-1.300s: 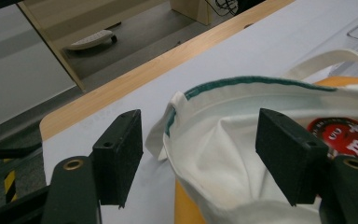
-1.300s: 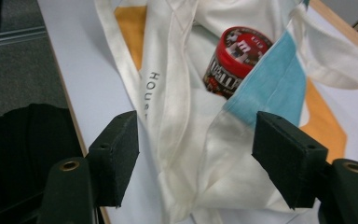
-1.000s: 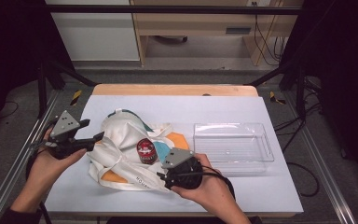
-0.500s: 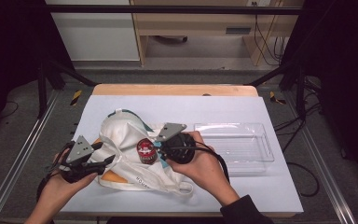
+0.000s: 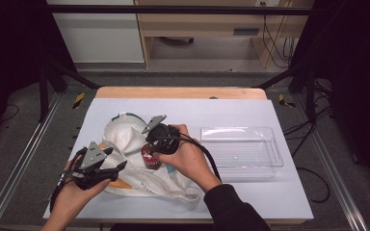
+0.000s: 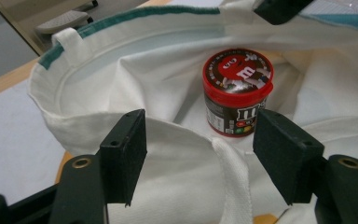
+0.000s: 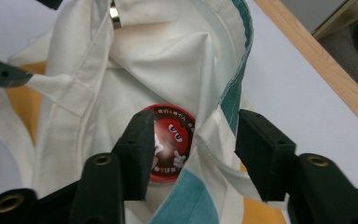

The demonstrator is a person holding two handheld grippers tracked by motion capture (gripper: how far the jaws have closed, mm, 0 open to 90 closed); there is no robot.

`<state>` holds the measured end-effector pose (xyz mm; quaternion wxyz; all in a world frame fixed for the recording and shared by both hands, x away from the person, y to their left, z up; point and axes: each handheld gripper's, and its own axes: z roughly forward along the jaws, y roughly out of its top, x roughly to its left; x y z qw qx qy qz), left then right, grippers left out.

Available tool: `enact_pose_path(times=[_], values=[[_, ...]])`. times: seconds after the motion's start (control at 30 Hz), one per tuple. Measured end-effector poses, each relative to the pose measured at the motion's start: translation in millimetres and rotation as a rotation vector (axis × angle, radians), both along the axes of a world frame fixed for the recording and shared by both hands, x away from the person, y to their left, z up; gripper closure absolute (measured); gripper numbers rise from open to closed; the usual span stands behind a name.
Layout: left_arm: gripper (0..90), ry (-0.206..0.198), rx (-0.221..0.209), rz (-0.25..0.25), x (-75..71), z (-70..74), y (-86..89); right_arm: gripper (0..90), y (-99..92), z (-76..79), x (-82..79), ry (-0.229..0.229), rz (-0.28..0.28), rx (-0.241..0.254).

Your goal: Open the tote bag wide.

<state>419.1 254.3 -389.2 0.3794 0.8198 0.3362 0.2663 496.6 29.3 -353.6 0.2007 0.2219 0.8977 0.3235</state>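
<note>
Both tongs, left (image 5: pixel 118 167) and right (image 5: pixel 150 149), gape unclamped over the cloth bag (image 5: pixel 125 139), angled toward its candy tub (image 6: pixel 238 93).

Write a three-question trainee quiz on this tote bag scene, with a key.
1. True or false: the red-lidded candy tub stands inside the white tote bag.
2. Which thing lies to the right of the bag in the high view: A) clear plastic tray, B) metal bowl, C) cardboard box?
3. Fill in: between the right gripper jaws lies the bag's ____.

Key: 1 true. 2 A. 3 rim; the pads do not press on it.
</note>
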Motion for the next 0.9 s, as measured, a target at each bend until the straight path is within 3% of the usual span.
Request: enact_pose_path(times=[0.23, 0.33, 0.4, 0.53, 0.9], values=[[36.5, 0.016, -0.008, -0.001, -0.8, -8.1, -2.8, 52.5, 5.1, -8.7, 9.8, 0.028, -0.030, -0.061], [37.6, 0.028, -0.005, -0.005, 0.1, -12.3, -5.1, 57.9, 6.4, -12.2, 12.8, 0.057, -0.029, -0.069], [38.3, 0.032, -0.005, -0.005, 0.0, -15.5, -7.3, 71.2, 7.7, -14.9, 12.1, 0.056, -0.036, -0.112], [39.3, 0.037, -0.002, -0.005, 1.3, -19.5, -8.7, 79.2, 3.3, -12.7, 9.9, 0.059, -0.035, -0.101], [41.5, 0.046, -0.058, 0.011, 2.9, -19.4, -12.0, 80.5, -1.2, -4.5, -6.5, 0.048, 0.021, -0.081]])
